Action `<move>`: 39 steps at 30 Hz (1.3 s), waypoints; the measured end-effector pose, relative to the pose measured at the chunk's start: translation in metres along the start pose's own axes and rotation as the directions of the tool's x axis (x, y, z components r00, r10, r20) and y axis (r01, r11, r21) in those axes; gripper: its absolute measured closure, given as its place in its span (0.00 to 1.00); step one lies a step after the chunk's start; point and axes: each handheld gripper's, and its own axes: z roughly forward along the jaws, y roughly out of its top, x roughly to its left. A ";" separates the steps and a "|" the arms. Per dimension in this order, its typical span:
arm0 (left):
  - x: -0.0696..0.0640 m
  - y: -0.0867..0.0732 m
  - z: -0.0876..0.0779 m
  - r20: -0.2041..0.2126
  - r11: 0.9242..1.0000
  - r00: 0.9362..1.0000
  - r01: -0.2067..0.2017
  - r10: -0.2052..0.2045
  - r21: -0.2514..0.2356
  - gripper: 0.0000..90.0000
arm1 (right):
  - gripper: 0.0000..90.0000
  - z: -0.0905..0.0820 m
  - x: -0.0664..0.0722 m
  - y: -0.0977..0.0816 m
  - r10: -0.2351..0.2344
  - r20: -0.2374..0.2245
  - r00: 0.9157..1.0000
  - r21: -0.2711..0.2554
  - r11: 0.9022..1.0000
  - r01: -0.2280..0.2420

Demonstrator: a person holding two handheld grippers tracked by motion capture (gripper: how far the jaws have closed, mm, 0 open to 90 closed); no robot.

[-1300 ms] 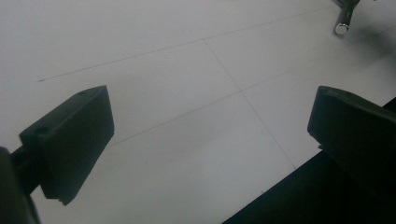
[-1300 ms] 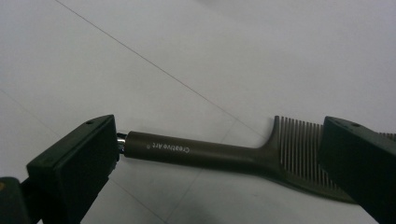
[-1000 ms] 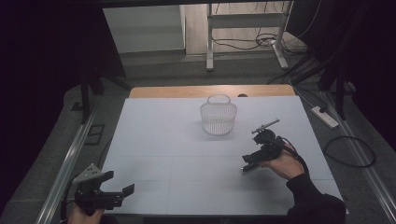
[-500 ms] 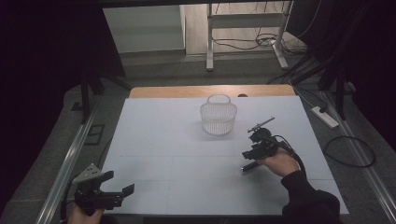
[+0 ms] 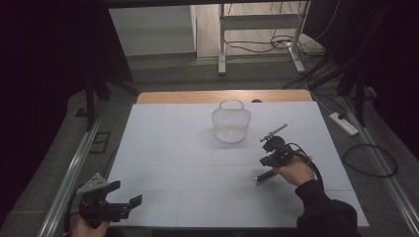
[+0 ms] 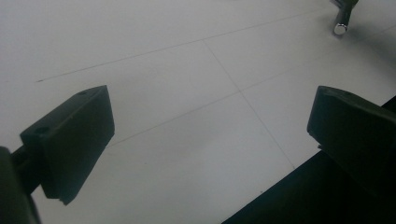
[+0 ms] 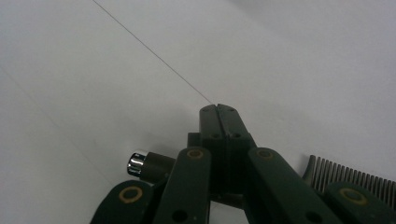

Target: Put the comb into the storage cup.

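Here, seen from above, a person sits at a white table (image 5: 197, 168) with a black two-jaw gripper in each hand. The right gripper (image 5: 269, 155) rests low on the table at the right side, and its jaws have just been closing; in the right gripper view they meet tip to tip with no gap, pressed flat together. Under that gripper lies a dark comb (image 7: 345, 179), its teeth showing to the right of the jaws, and its dark handle with a shiny metal end cap (image 7: 136, 164) pokes out to the left. Whether the closed jaws actually pinch the comb cannot be told, since the comb passes beneath them. From above, the handle tip shows just in front of the right hand (image 5: 292, 170), well apart from a clear ribbed basket (image 5: 230, 123) that stands upright near the far middle of the table. The left gripper (image 5: 123, 205) hovers at the near left edge, jaws spread wide with nothing between them.
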 end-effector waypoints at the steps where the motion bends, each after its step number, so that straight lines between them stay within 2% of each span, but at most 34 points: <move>1: 0.000 0.000 0.000 0.000 1.000 1.000 0.000 0.000 0.000 0.02 | 1.00 0.001 0.000 0.000 -0.001 0.005 1.000 0.002 1.000 0.001; 8: 0.000 0.000 0.000 -0.001 1.000 1.000 -0.003 0.003 0.001 0.02 | 1.00 0.016 0.002 -0.007 -0.002 0.004 1.000 0.037 0.999 0.002; 18: 0.000 0.000 0.000 -0.001 1.000 1.000 -0.004 0.004 0.002 0.02 | 1.00 0.027 0.003 -0.012 -0.015 0.014 1.000 0.073 0.997 0.014; 27: 0.000 0.000 0.000 0.000 1.000 1.000 -0.001 0.001 0.001 0.02 | 1.00 0.026 0.005 -0.014 -0.013 0.001 1.000 0.078 0.997 0.013; 39: 0.000 0.000 0.000 0.002 1.000 1.000 0.002 -0.002 0.000 0.02 | 1.00 0.016 0.008 -0.035 -0.007 -0.027 1.000 0.098 0.995 0.009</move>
